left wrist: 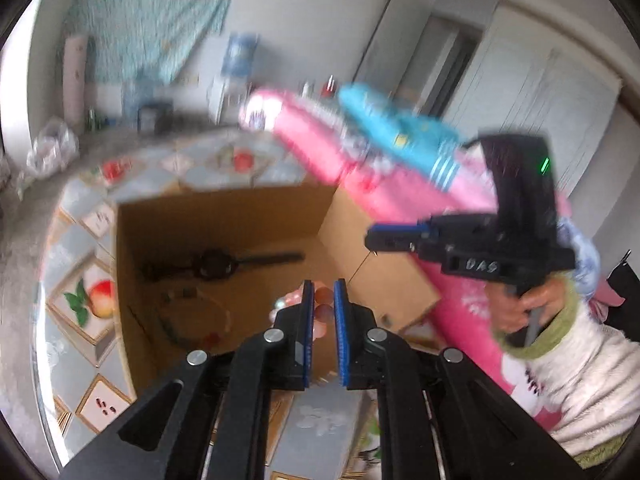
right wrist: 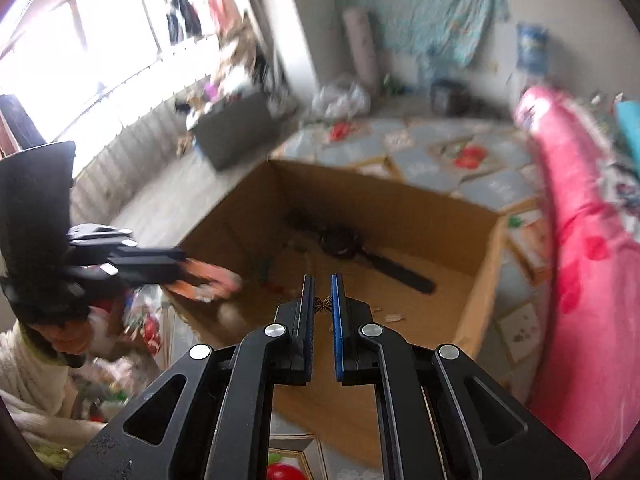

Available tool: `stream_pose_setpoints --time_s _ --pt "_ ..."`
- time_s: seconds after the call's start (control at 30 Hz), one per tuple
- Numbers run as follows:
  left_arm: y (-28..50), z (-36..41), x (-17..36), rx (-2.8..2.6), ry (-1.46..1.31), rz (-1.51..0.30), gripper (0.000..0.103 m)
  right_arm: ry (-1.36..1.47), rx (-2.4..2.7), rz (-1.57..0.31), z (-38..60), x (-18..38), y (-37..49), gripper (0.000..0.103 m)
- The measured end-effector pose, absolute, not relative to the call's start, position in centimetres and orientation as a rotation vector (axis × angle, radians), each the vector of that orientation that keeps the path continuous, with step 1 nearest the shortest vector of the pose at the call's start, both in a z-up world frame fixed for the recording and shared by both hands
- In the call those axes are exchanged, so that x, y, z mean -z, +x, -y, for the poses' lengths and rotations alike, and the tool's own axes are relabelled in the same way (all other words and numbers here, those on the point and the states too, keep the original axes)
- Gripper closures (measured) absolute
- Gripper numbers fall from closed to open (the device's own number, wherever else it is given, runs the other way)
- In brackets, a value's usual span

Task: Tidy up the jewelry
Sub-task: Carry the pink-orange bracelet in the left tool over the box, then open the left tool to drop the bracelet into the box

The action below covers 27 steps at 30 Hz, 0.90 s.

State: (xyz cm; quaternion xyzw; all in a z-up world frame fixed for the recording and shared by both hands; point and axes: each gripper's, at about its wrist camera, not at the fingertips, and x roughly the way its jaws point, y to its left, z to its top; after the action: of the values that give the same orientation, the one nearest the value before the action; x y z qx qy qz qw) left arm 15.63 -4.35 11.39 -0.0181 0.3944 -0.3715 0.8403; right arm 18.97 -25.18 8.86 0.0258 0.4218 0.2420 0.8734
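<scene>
An open cardboard box (left wrist: 224, 216) (right wrist: 476, 280) stands on the patterned table. A black wristwatch (left wrist: 216, 266) (right wrist: 344, 244) and a thin chain necklace (left wrist: 192, 320) lie on its floor. My left gripper (left wrist: 323, 292) is shut on a pink bead bracelet (left wrist: 320, 312), held over the box's near right side; the bracelet also shows in the right wrist view (right wrist: 212, 280). My right gripper (right wrist: 322, 300) is shut on a small bronze bow-shaped piece (right wrist: 323, 304), above the box's near edge; it also shows in the left wrist view (left wrist: 396, 236).
The tablecloth (left wrist: 80, 296) has fruit pictures. Pink bedding (right wrist: 580, 280) (left wrist: 320, 140) lies along the right of the box. A plastic bag (left wrist: 52, 148) and clutter sit at the far table edge.
</scene>
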Motion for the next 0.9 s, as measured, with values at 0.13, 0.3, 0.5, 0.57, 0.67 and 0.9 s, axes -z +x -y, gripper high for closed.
stream_pose_setpoints --time_s 0.13,0.3,0.5,0.57,0.67,0.9 --pt "19.2 6.9 -7.2 0.768 0.016 -1.043 0.094 0.051 -0.531 -1.071 23.3 -6.1 24.0 0.097" --pt "20.7 8.5 -4.3 0.745 0.083 -1.17 0.094 0.015 -0.514 -1.227 20.8 -3.2 28.0 0.096" --pt "21.1 8.9 -3.0 0.723 0.111 -1.226 0.094 0.06 -0.522 -1.25 20.9 -2.2 29.3 0.093" --pt "21.1 8.9 -3.1 0.723 0.112 -1.225 0.094 0.086 -0.534 -1.18 22.0 -3.9 28.3 0.093" --pt "21.3 9.4 -3.4 0.738 0.11 -1.221 0.094 0.117 -0.54 -1.065 23.9 -6.8 26.5 0.085" --pt "21.4 13.0 -4.4 0.852 0.1 -1.238 0.093 0.178 -0.495 -0.91 28.6 -10.4 22.6 0.079"
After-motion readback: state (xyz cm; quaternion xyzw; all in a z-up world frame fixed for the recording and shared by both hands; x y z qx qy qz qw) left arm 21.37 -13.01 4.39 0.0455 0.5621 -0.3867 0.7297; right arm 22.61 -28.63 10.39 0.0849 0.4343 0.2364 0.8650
